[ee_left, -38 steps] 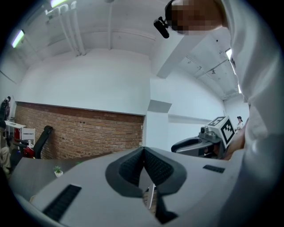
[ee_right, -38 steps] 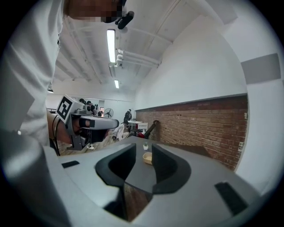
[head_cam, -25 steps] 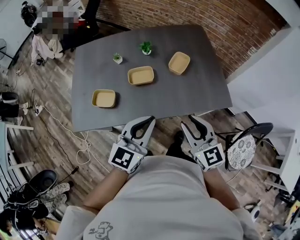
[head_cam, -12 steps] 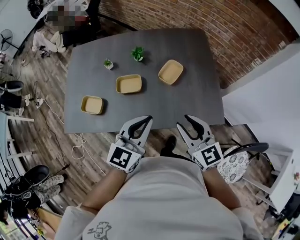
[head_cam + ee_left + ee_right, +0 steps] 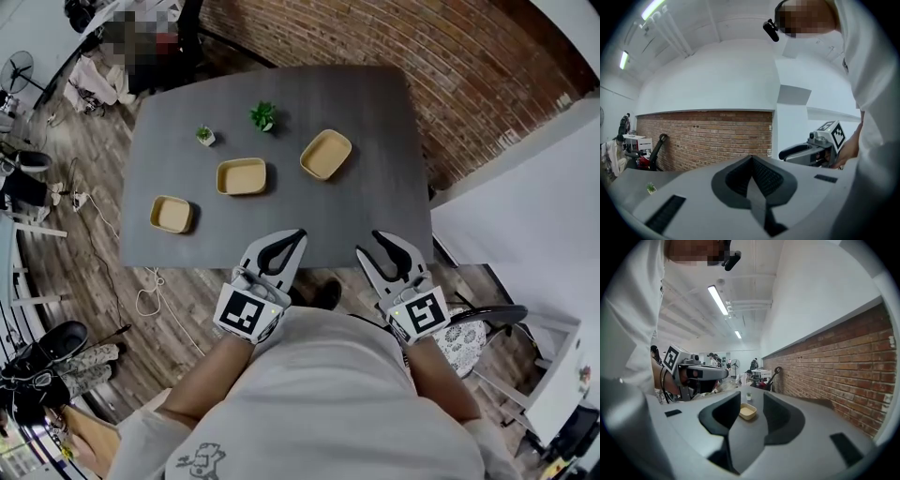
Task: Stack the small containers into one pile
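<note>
containers (image 5: 242,176) shifted left | left gripper (image 5: 292,240) clenched | right gripper (image 5: 375,246) released | chair (image 5: 466,330) half hidden

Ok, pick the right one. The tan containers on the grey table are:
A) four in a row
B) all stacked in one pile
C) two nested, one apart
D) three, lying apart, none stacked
D: the head view shows the left container, the middle container and the right container, each alone on the table.
</note>
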Action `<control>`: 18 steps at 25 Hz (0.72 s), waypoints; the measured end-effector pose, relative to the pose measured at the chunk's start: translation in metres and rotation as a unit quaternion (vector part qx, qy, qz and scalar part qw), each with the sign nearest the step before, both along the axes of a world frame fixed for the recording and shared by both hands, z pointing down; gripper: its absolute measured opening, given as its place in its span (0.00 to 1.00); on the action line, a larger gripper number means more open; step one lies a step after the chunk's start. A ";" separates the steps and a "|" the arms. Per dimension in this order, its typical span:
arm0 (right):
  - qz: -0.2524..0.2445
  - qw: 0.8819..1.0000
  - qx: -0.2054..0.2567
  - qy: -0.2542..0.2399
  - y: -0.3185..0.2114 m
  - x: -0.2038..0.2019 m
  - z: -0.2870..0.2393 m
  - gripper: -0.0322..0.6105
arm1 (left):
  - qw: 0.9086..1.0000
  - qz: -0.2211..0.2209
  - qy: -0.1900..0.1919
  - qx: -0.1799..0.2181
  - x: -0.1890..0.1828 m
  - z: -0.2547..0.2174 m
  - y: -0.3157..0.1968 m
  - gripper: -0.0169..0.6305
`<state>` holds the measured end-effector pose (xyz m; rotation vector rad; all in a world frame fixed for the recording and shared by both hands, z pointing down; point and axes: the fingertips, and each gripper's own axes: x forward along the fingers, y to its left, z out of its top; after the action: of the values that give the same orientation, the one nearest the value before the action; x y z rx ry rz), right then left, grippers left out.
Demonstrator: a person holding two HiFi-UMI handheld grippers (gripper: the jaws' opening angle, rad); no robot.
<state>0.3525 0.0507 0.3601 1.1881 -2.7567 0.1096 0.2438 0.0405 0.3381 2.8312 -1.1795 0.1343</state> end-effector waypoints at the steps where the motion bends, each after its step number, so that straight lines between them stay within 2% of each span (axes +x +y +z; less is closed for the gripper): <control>1: -0.002 1.000 0.002 0.000 -0.002 0.001 0.000 0.30 | 1.000 -0.001 0.002 0.005 0.002 -0.002 -0.003 0.04; 4: -0.004 1.000 0.000 0.000 -0.012 0.003 0.001 0.30 | 1.000 -0.006 0.006 0.007 0.004 -0.004 -0.010 0.04; 10: -0.004 1.000 -0.002 0.009 -0.032 0.004 0.003 0.30 | 1.000 -0.014 0.003 -0.018 -0.001 0.014 -0.028 0.04; 18: -0.008 0.999 -0.024 0.031 -0.085 0.010 0.014 0.30 | 1.000 -0.006 0.003 -0.029 0.002 0.028 -0.075 0.04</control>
<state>0.3623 -0.0345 0.3740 1.1387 -2.6932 0.1355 0.2461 -0.0340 0.3661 2.7711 -1.1719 0.1557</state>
